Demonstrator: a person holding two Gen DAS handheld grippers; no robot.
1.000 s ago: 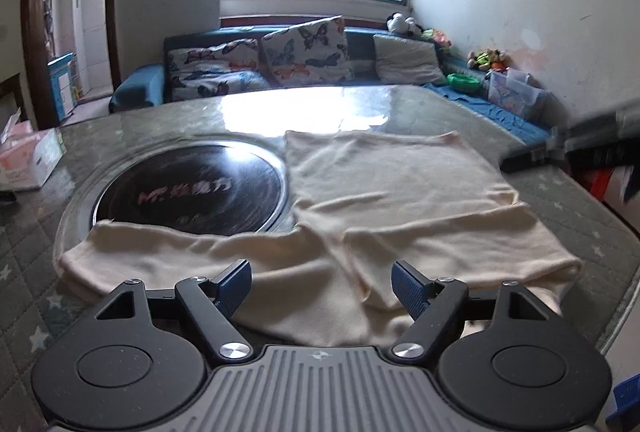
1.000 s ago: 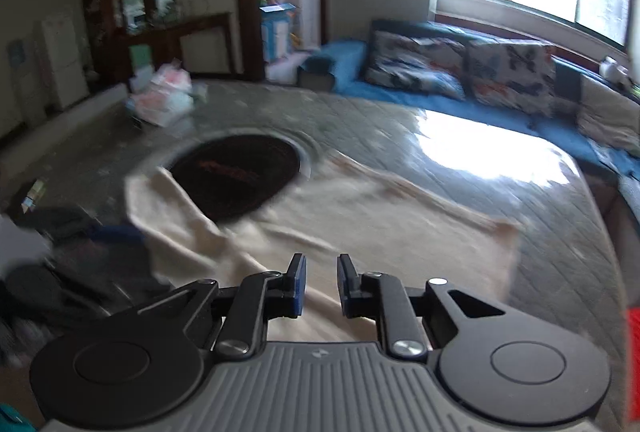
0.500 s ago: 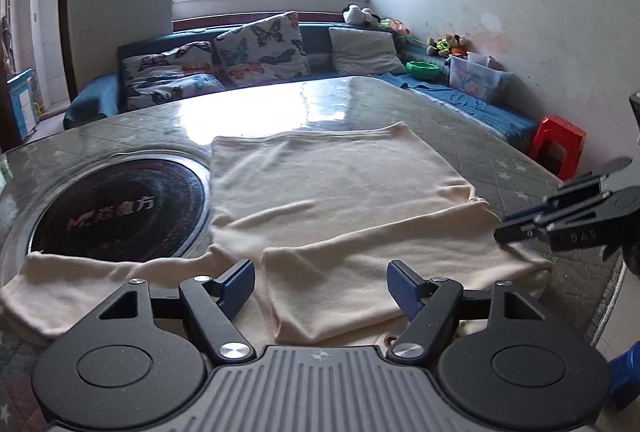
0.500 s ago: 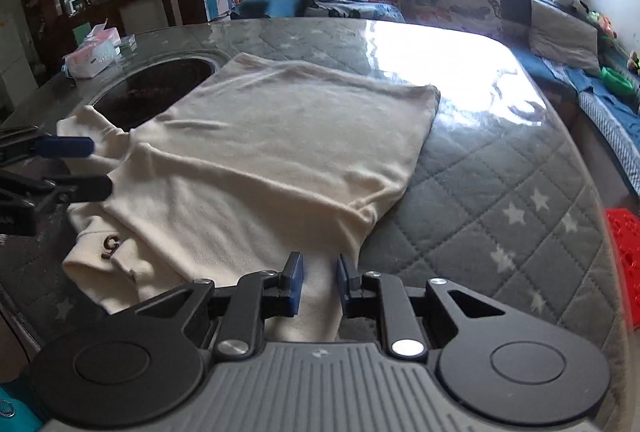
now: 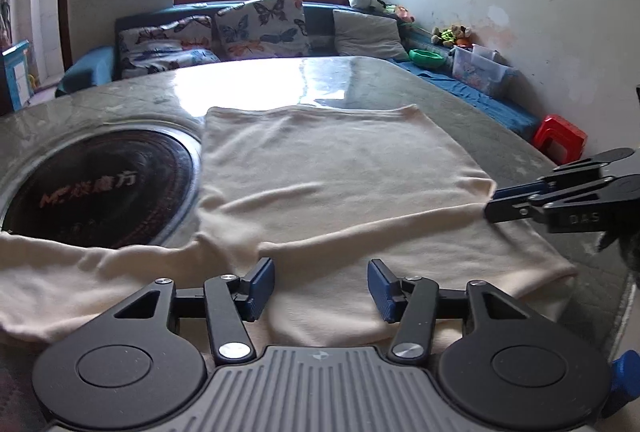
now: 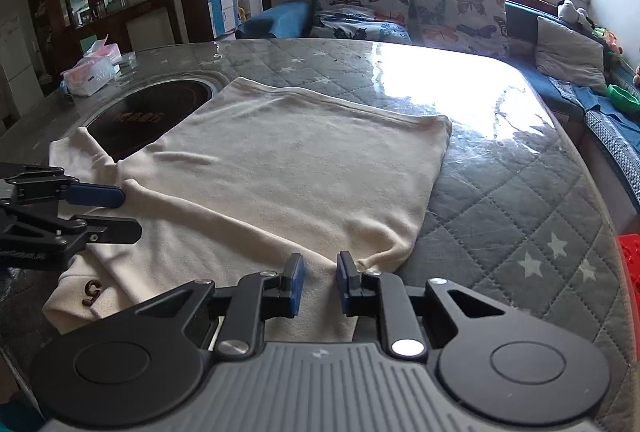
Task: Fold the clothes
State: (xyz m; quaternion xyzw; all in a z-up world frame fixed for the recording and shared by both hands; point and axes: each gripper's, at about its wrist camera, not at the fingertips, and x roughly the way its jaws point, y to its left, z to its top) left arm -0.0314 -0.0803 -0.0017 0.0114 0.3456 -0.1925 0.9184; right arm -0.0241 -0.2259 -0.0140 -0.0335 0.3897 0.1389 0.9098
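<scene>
A cream sweater (image 5: 336,167) lies flat on the table, hem far, one sleeve (image 5: 80,272) trailing left past the hob. My left gripper (image 5: 321,286) hovers low over its near edge. Its jaws are closing, with cloth under the gap but not pinched. In the right wrist view the left gripper (image 6: 116,213) sits at the sweater's (image 6: 288,171) left side. My right gripper (image 6: 320,286) is low over the near right corner, jaws a narrow gap apart with nothing between the pads. In the left wrist view the right gripper (image 5: 492,203) reaches the sweater's right edge.
A round dark hob (image 5: 100,187) is set into the quilted grey table top (image 6: 520,211) left of the sweater. A tissue box (image 6: 90,71) stands at the far left. A red stool (image 5: 560,139) and a sofa (image 5: 260,23) lie beyond the table edge.
Both grippers came down and closer to the sweater. The left jaws narrowed. The right gripper moved in from the right to the sweater's edge, its gap unchanged.
</scene>
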